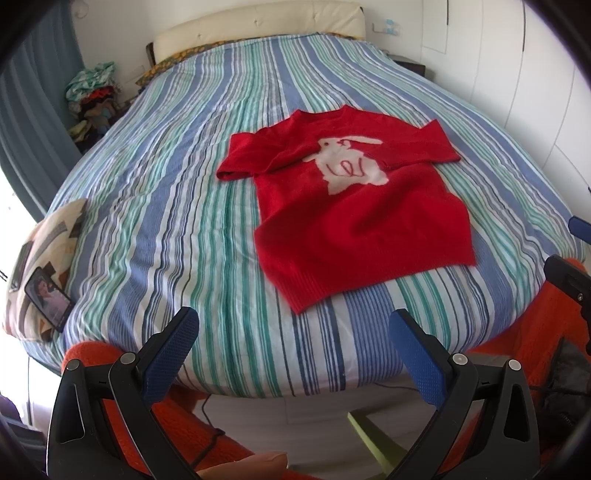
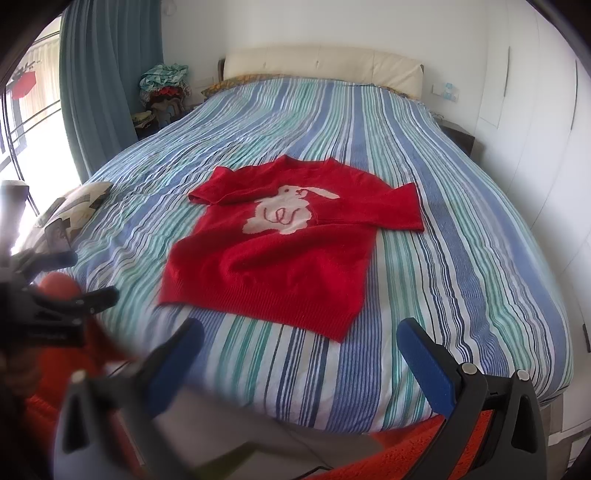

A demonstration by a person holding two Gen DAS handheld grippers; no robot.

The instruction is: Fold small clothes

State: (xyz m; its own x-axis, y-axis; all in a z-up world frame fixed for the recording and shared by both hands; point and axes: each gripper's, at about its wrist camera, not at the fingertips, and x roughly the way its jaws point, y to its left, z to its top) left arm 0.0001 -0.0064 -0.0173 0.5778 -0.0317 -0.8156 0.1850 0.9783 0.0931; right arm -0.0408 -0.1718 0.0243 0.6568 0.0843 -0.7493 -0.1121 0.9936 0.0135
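A small red knit sweater (image 1: 354, 214) with a white rabbit on the chest lies flat, face up, on the striped bedspread (image 1: 166, 206); its hem points toward me and both short sleeves are spread out. It also shows in the right wrist view (image 2: 280, 254). My left gripper (image 1: 293, 328) is open and empty, held near the bed's front edge, short of the hem. My right gripper (image 2: 301, 341) is open and empty, also just short of the hem. The left gripper (image 2: 70, 295) shows at the left of the right wrist view.
A patterned cushion (image 1: 51, 236) with a phone (image 1: 48, 299) on it lies at the bed's left edge. A pile of clothes (image 1: 92, 99) stands beside the headboard (image 1: 258, 26). White wardrobe doors (image 2: 546, 110) run along the right. An orange textured fabric (image 2: 406, 454) is below the grippers.
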